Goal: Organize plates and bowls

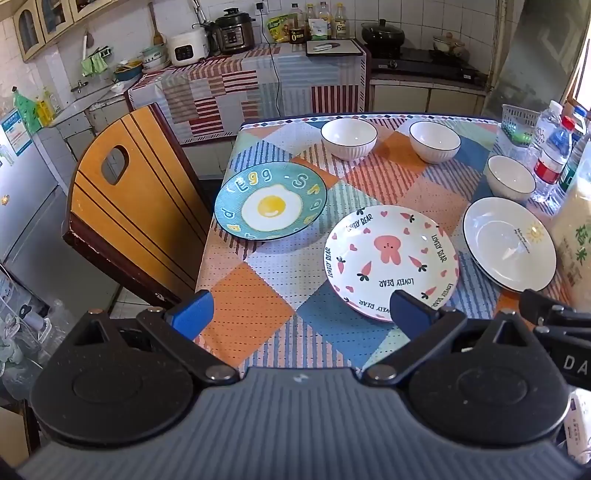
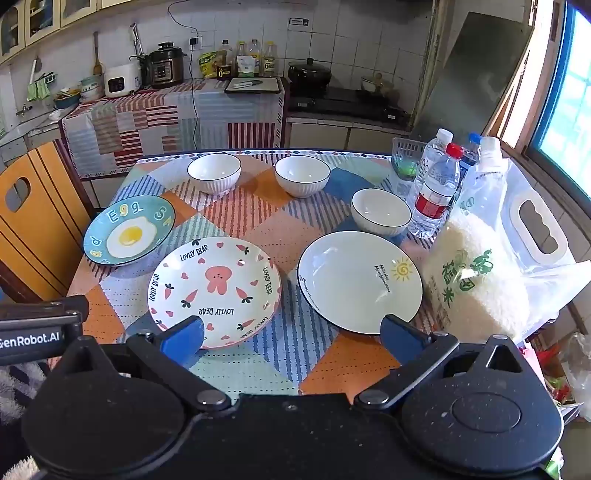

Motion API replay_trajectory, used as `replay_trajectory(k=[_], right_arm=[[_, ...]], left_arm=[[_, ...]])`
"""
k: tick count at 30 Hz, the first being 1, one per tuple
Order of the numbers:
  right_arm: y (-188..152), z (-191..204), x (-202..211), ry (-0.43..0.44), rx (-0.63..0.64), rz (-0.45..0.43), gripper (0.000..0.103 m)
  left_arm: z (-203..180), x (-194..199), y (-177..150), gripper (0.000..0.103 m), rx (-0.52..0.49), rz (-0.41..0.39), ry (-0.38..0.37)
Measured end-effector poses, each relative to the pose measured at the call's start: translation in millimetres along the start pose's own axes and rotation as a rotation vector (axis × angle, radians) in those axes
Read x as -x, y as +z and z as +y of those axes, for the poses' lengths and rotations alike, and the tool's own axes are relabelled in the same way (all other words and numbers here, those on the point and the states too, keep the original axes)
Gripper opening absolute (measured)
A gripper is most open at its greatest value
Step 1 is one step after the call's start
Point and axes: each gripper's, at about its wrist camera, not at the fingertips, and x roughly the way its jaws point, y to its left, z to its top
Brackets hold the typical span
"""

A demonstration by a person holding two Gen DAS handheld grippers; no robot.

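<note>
Three plates lie on the checked tablecloth: a teal egg plate (image 1: 270,202) (image 2: 127,230) at the left, a pink rabbit plate (image 1: 391,260) (image 2: 214,286) in the middle, and a white sun plate (image 1: 508,243) (image 2: 358,282) at the right. Behind them stand three white bowls: one far left (image 1: 349,138) (image 2: 214,173), one far middle (image 1: 434,141) (image 2: 302,175), one right (image 1: 510,178) (image 2: 381,212). My left gripper (image 1: 301,315) hovers open above the table's near edge, before the rabbit plate. My right gripper (image 2: 293,336) is open too, between the rabbit and sun plates. Neither holds anything.
A bag of rice (image 2: 476,273), water bottles (image 2: 436,192) and a small basket (image 2: 406,158) crowd the table's right side. A wooden chair (image 1: 125,206) stands at the left edge. A counter with cookers (image 1: 232,29) and a stove (image 1: 424,62) lies beyond.
</note>
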Motion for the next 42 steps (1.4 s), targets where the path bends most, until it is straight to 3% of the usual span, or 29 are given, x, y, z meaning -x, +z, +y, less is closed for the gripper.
replay_trajectory(k=[42], right_arm=[[-4,-10,-3,-0.035,0.005,-0.034,0.103]], left_arm=[[3,5,-6,0.103,0.017,-0.051,0.025]])
